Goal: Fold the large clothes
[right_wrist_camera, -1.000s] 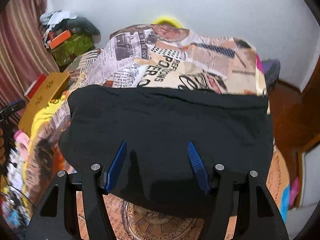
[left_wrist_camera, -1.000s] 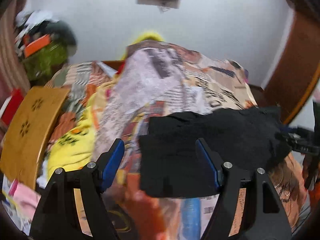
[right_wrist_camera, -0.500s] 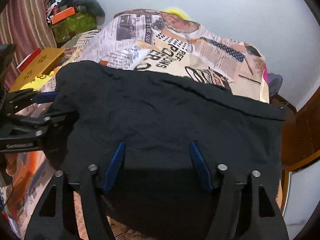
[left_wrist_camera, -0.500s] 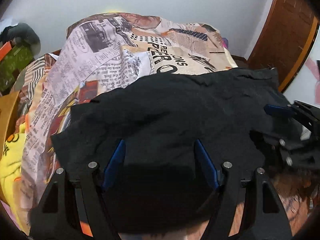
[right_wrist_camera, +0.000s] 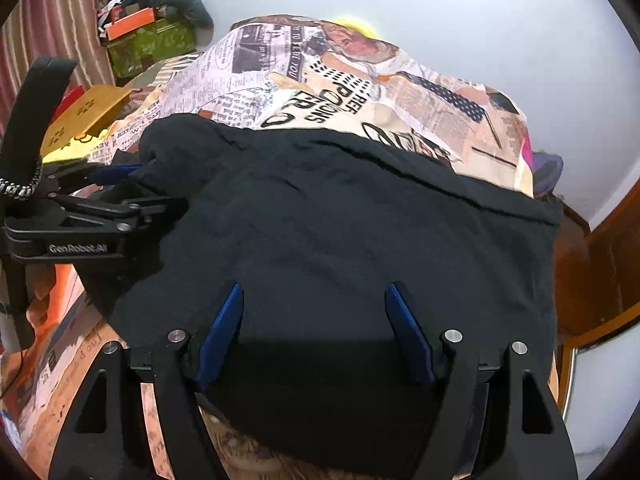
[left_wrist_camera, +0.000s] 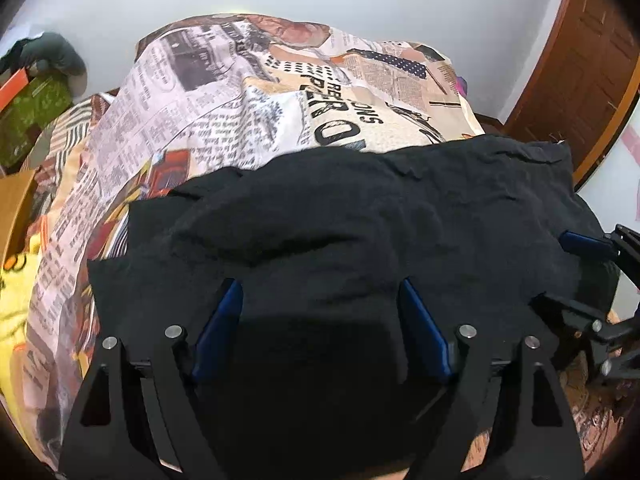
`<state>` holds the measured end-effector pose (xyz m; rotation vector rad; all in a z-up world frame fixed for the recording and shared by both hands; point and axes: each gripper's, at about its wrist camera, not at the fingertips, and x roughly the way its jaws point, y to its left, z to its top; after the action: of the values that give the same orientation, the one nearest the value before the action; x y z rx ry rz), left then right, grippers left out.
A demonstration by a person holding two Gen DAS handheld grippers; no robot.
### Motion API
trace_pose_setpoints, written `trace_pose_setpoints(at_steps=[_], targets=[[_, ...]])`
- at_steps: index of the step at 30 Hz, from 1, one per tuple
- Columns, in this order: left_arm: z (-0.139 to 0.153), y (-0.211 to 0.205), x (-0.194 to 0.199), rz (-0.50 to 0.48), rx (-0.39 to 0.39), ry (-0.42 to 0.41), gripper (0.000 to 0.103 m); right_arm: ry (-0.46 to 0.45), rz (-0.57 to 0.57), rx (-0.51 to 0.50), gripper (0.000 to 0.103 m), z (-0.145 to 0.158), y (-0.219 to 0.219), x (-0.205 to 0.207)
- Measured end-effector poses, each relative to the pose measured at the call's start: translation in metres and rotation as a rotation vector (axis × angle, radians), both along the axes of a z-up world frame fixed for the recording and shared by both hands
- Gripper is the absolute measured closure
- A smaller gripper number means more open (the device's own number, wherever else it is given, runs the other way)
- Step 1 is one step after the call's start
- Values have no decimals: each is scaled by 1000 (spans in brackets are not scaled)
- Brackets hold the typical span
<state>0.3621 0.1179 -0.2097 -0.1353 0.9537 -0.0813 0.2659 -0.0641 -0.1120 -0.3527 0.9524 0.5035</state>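
A large black garment (left_wrist_camera: 360, 232) lies spread across the bed, its far hem running straight over the newspaper-print sheet (left_wrist_camera: 208, 112). My left gripper (left_wrist_camera: 320, 296) hovers over its near left part. Its jaws are opening, and only flat cloth lies beneath the blue fingers (left_wrist_camera: 222, 316). My right gripper (right_wrist_camera: 316, 294) stands over the near right part of the garment (right_wrist_camera: 360, 220), its jaws also opening above flat cloth. In the right wrist view the left gripper (right_wrist_camera: 160, 184) sits at the garment's left edge. In the left wrist view the right gripper (left_wrist_camera: 560, 272) sits at its right edge.
A yellow wooden board (right_wrist_camera: 88, 110) and a green box (right_wrist_camera: 152, 44) with an orange box on it stand left of the bed, by a striped curtain (right_wrist_camera: 48, 40). A brown wooden door (left_wrist_camera: 580, 72) is at the right, a white wall behind.
The left gripper swung in from the left and sank over the black garment, which now fills its view. The right gripper dipped slightly. Both pairs of fingers stand wider apart.
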Motion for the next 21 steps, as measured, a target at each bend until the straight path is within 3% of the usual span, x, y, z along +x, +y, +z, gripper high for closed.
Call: trace_pose_setpoints(at_steps=[9, 15, 17, 21], targets=[[4, 32, -59, 51, -25, 6, 18, 39, -105, 47, 28, 11, -44, -10], [0, 73, -88, 197, -14, 48, 18, 22, -156, 25, 28, 18, -61, -16], [-2, 88, -95, 256, -38, 55, 18, 22, -165, 20, 28, 21, -63, -18], [-2, 118, -122, 382, -191, 25, 18, 24, -182, 42, 28, 26, -65, -20]])
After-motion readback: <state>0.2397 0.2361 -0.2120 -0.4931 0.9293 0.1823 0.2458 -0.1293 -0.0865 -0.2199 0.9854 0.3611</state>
